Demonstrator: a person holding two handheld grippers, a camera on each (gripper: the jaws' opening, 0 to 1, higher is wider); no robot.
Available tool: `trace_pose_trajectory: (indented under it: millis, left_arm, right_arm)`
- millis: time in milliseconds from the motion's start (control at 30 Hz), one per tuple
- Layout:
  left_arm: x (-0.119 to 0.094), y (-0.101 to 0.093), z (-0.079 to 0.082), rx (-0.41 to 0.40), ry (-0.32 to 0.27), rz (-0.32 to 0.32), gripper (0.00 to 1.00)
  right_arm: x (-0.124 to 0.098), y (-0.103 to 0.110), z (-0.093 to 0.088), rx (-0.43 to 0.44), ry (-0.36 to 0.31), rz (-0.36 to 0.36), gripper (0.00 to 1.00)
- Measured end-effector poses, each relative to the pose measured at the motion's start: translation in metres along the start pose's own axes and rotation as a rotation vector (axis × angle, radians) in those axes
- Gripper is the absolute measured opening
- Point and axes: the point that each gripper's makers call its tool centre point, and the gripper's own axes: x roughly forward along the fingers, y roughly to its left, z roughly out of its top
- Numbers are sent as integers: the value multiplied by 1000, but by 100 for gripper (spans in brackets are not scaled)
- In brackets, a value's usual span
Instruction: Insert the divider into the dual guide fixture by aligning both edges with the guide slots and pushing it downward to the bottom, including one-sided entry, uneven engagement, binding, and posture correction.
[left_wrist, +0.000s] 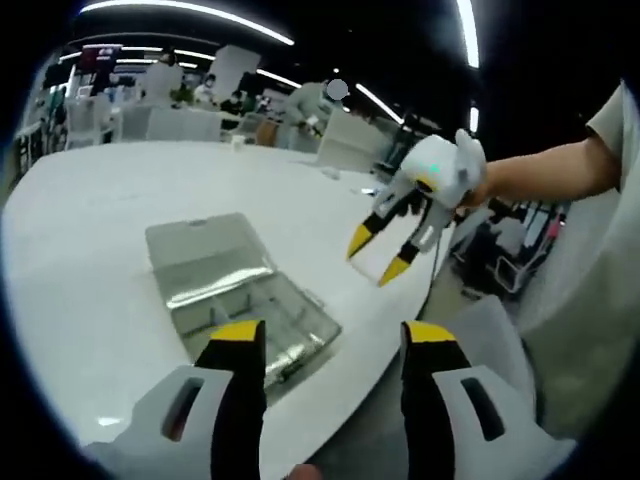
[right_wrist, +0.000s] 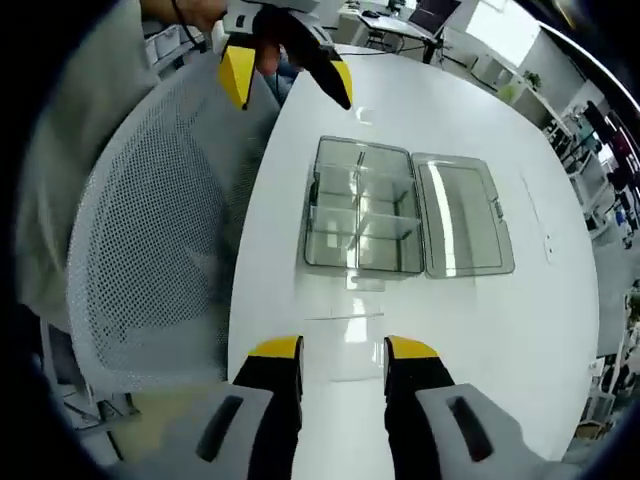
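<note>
A clear plastic box (right_wrist: 335, 255) lies on the white table (right_wrist: 520, 330) with its lid (right_wrist: 462, 215) folded open beside it; inside are clear partitions and guide slots. My right gripper (right_wrist: 343, 350) hovers short of the box, shut on a thin, nearly see-through divider (right_wrist: 345, 335) whose top edge shows between the jaws. My left gripper (right_wrist: 288, 80) hangs open beyond the box's far end. In the left gripper view, the left gripper (left_wrist: 333, 335) stands open and empty over the box (left_wrist: 255, 310) and lid (left_wrist: 200, 245). The right gripper (left_wrist: 380, 255) is up at the right, a pale sheet between its tips.
A grey mesh chair (right_wrist: 150, 240) stands against the table's edge, left of the box. A person's bare forearm (left_wrist: 545, 170) reaches in holding the right gripper. Desks, chairs and people fill the office beyond the table (left_wrist: 110, 180).
</note>
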Motion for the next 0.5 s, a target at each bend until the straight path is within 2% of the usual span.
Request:
trace_pose_trajectory:
  millis: [67, 267, 500]
  left_arm:
    - [4, -2, 0, -38, 2, -18, 45]
    - [15, -6, 5, -65, -7, -38, 42]
    - [23, -7, 10, -136, -21, -52, 34]
  right_arm:
    - [-1, 2, 10, -11, -13, -3, 27]
    - [-4, 6, 31, -45, -40, -15, 27]
    - [-5, 9, 48, -64, -64, -23, 27]
